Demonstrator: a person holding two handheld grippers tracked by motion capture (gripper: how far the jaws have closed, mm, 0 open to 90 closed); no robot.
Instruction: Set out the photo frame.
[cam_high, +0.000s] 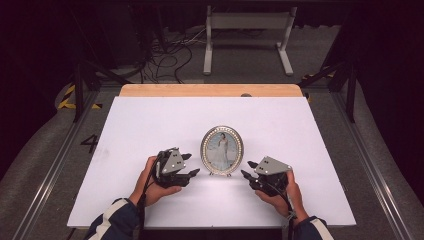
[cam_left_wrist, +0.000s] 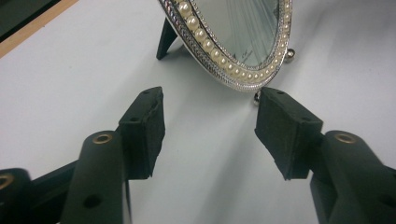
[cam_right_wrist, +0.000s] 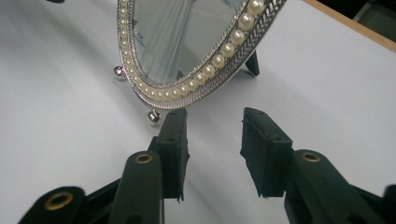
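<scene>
White tabletop (cam_high: 150, 125), oval frame (cam_high: 222, 150) between hand-held grippers

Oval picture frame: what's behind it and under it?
Behind the oval picture frame, a dark easel leg props it. Under it, small ball feet rest on the white table. Its back panel is hidden.

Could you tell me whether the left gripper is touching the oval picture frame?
Apart. In the left gripper view, the left gripper has open jaws with nothing but white table between them, and the oval picture frame stands just beyond the pads.
</scene>
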